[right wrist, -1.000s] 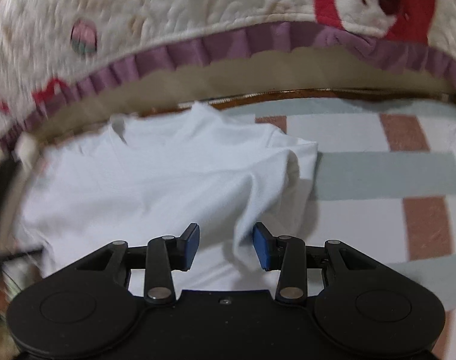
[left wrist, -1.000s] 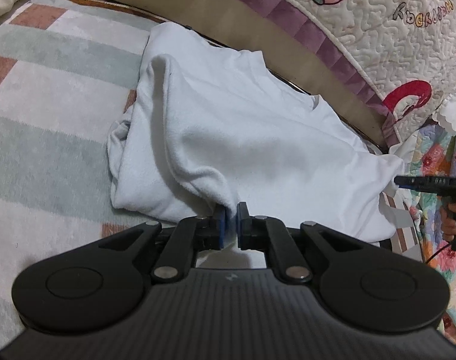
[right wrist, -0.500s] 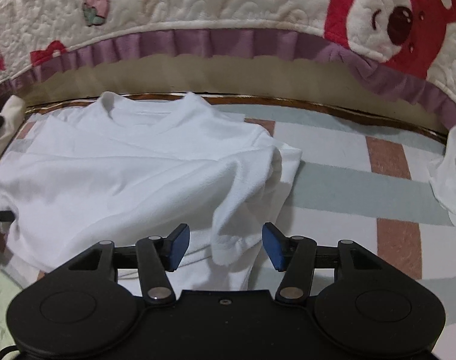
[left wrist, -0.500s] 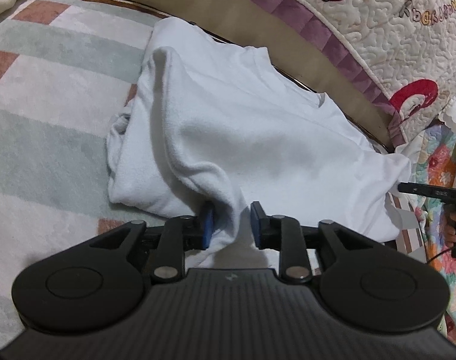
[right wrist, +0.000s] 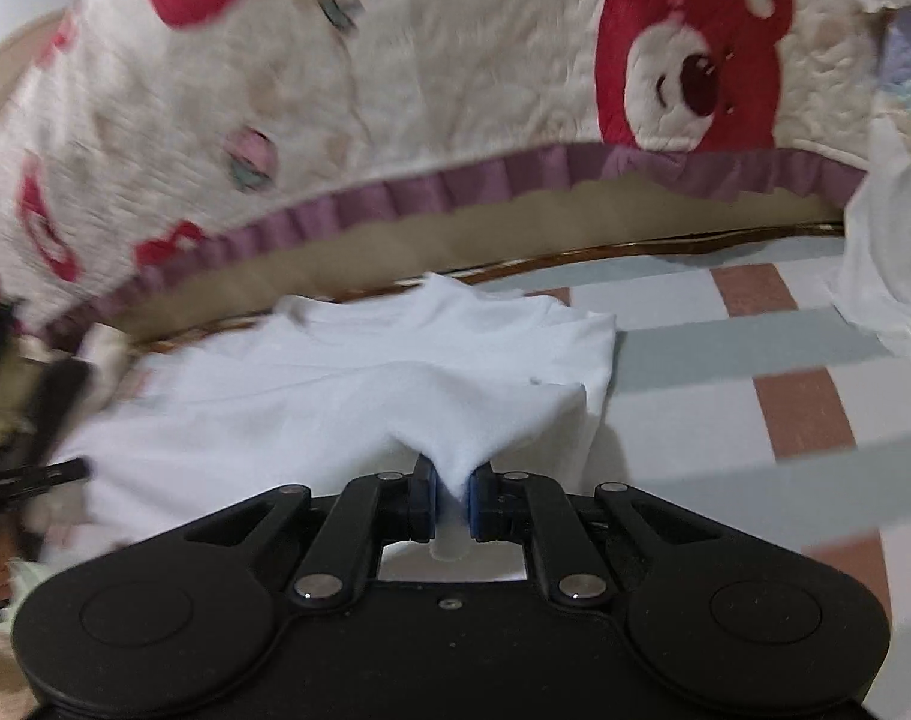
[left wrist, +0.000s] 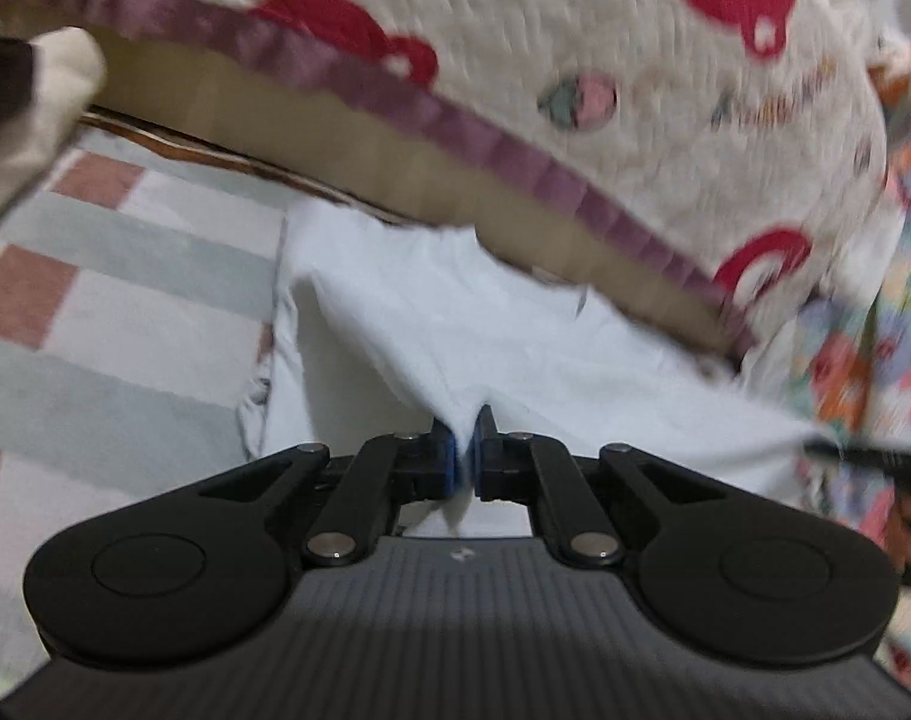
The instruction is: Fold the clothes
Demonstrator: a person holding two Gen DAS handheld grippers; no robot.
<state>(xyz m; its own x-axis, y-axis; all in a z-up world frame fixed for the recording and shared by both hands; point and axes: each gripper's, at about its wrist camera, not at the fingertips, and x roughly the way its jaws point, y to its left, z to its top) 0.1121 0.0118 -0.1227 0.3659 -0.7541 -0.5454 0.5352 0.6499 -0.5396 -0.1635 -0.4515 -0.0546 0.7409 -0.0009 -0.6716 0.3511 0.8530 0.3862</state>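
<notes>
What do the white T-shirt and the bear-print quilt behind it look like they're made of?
White T-shirt: soft matte knit, probably cotton jersey; it peaks into limp folds where the right gripper and left gripper pinch it. Bear-print quilt: padded, stitched fabric with puckered quilting lines and a purple pleated trim; fibre unclear.

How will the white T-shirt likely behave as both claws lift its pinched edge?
Probably floppy: the white T-shirt tents up at the right claw and the left claw. It likely sags between them. It seems light, since small pinches raise it.
</notes>
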